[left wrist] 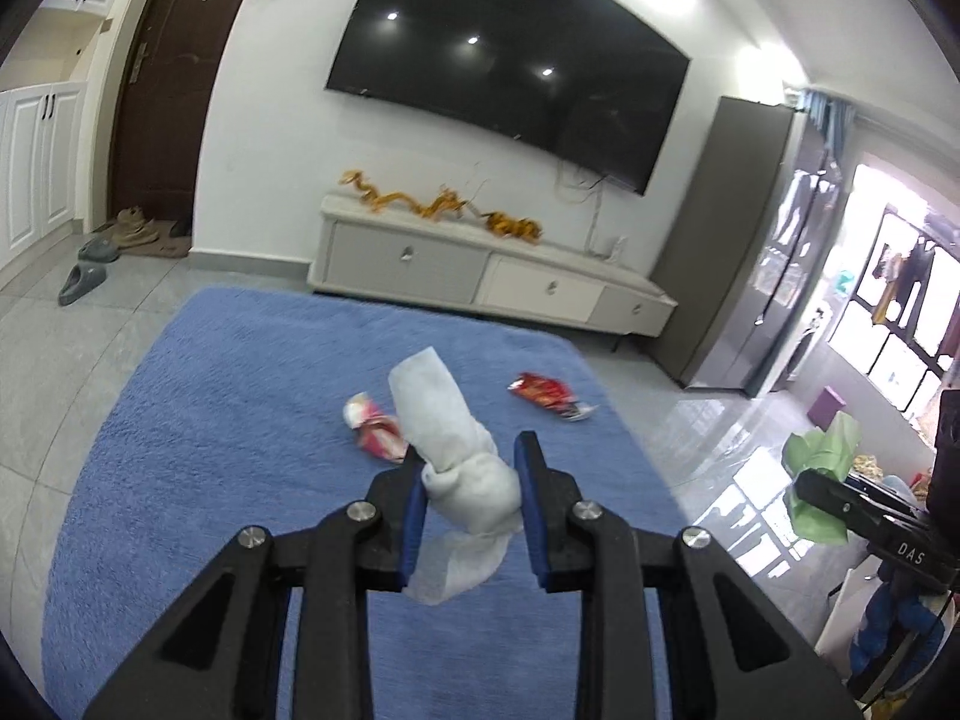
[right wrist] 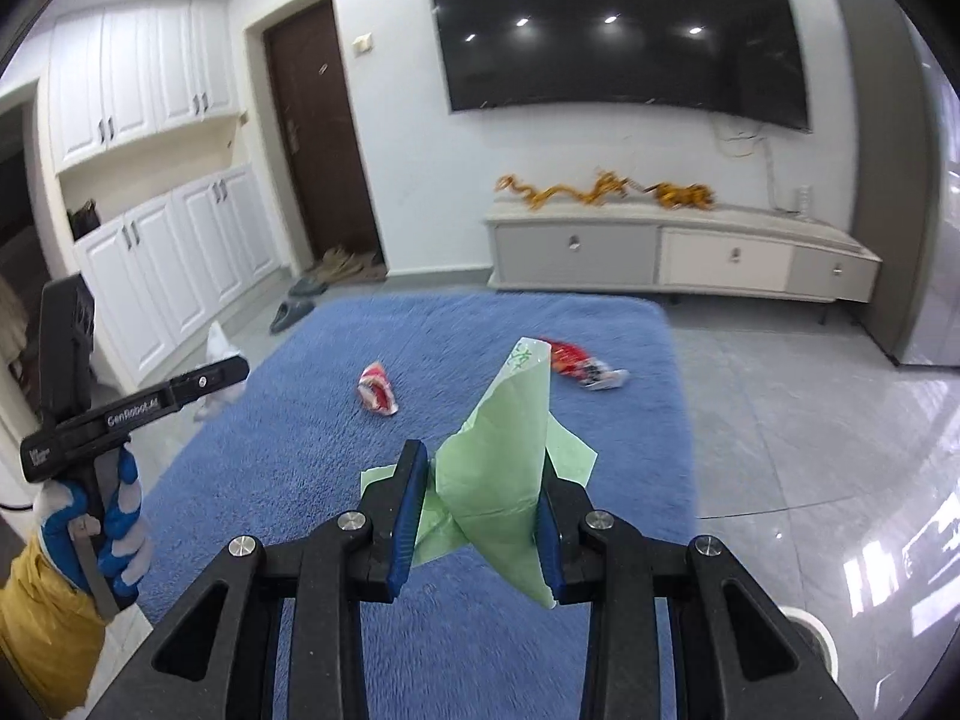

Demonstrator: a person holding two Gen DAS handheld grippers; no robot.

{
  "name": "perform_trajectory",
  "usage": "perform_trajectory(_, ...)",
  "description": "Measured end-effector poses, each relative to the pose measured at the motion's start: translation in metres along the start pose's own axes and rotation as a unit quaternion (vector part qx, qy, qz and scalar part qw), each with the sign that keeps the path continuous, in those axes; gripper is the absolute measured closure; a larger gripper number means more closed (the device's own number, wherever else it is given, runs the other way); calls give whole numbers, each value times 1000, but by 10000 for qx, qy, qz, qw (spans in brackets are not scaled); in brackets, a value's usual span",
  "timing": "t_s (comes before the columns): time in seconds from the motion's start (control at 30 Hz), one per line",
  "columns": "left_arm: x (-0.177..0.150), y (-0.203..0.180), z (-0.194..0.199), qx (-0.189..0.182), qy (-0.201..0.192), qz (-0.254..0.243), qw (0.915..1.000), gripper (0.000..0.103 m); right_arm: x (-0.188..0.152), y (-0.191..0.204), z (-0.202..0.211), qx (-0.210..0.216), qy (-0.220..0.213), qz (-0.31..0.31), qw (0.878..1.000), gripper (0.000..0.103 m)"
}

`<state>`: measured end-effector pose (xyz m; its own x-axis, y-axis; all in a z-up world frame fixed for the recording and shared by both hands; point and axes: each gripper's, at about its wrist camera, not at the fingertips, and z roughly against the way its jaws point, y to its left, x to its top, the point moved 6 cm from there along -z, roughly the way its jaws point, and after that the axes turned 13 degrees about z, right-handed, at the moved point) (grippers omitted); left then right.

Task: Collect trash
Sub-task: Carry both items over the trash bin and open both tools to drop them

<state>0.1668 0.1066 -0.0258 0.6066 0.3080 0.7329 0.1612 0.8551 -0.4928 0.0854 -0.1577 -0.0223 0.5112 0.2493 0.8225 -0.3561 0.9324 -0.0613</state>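
My left gripper (left wrist: 471, 456) is shut on a crumpled white tissue (left wrist: 456, 450) and holds it above the blue rug (left wrist: 210, 420). My right gripper (right wrist: 483, 468) is shut on a light green plastic bag (right wrist: 504, 468), also above the rug (right wrist: 300, 450). On the rug lie a pink-and-white wrapper (left wrist: 375, 426) and a red snack wrapper (left wrist: 549, 396); both show in the right wrist view, the pink one (right wrist: 377, 396) and the red one (right wrist: 576, 363). The left gripper with its tissue (right wrist: 219, 354) shows at the left of the right wrist view.
A white TV cabinet (right wrist: 678, 258) with gold decorations stands against the far wall under a wall TV (right wrist: 618, 30). Grey slippers (left wrist: 84, 282) lie near the brown door (left wrist: 174, 78). A grey fridge (left wrist: 744, 240) stands at the right. Tiled floor surrounds the rug.
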Motion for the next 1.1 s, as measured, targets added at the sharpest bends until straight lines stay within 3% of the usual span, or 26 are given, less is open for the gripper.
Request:
perform_trajectory(0.3, -5, -75, 52, -619, -307, -268, 9972, 77, -7, -20, 85, -652, -475, -289, 9963, 72)
perform_trajectory(0.57, -16, -132, 63, -1031, -172, -525, 9931, 77, -23, -51, 134, -1109, -780, -667, 9885, 72)
perform_trajectory(0.87, -51, -203, 18, -1278, 497, -959, 9859, 77, -64, -109, 151, -1499, -819, -1336, 9762, 72)
perform_trajectory(1.1, -115, -260, -47, -1312, 1405, -1425, 9709, 77, -131, -159, 136, -1606, -414, -2088, 9638, 72)
